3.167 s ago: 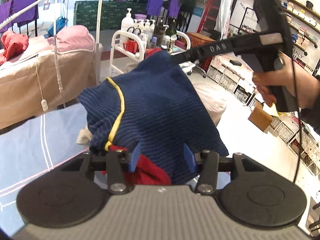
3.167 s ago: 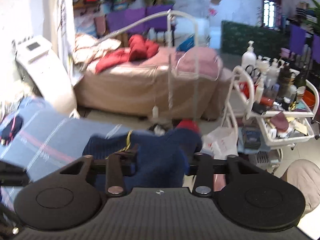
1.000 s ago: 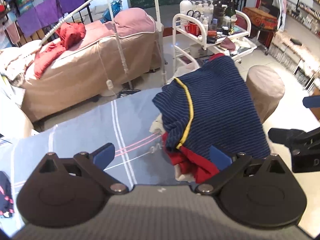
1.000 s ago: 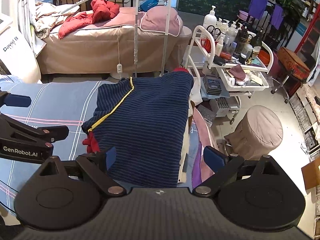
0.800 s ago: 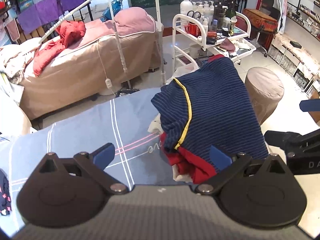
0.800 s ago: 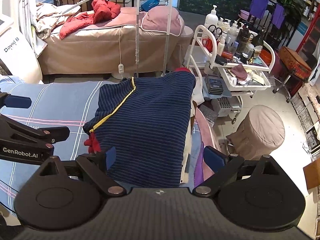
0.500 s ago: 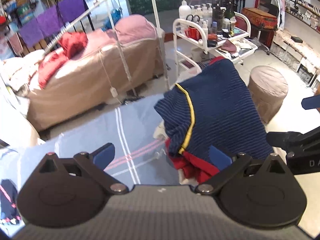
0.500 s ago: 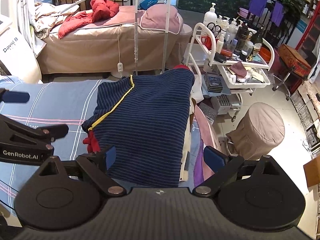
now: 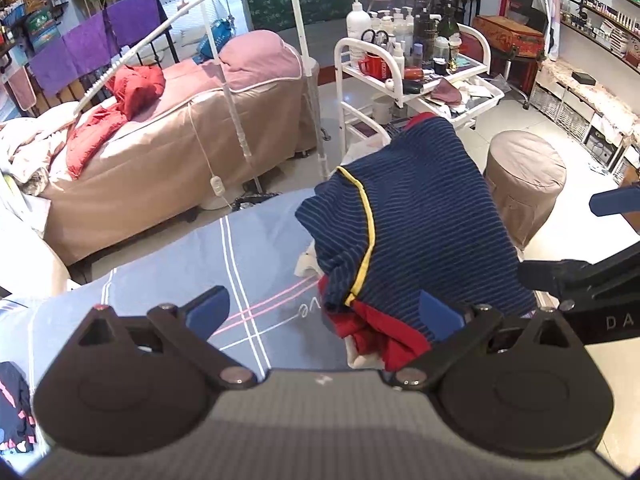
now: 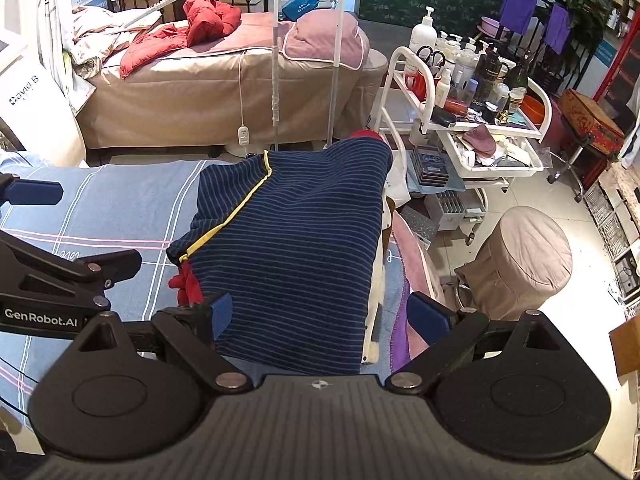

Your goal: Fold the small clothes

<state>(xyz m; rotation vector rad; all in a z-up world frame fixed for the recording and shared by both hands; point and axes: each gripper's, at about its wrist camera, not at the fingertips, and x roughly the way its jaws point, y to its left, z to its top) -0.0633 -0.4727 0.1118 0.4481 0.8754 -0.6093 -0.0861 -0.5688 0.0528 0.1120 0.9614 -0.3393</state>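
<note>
Navy striped garment (image 10: 292, 248): one, folded. Tongs: two, left tongs (image 9: 324, 314) and right tongs (image 10: 320, 316). Beige-covered bed (image 10: 192, 92): one. White trolley (image 10: 460, 120): one. Round covered stool (image 10: 524, 256): one.

Folded garment (image 10: 296, 248) on the sheet's (image 10: 120, 204) right edge, trolley (image 10: 460, 128) beyond to its right, stool (image 10: 524, 256) right of the garment (on the floor), bed (image 10: 224, 80) behind.

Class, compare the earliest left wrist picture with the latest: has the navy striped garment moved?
Yes. The navy striped garment went down: earlier it hung lifted in both grippers, hiding the white trolley; now it lies on the bedsheet.
</note>
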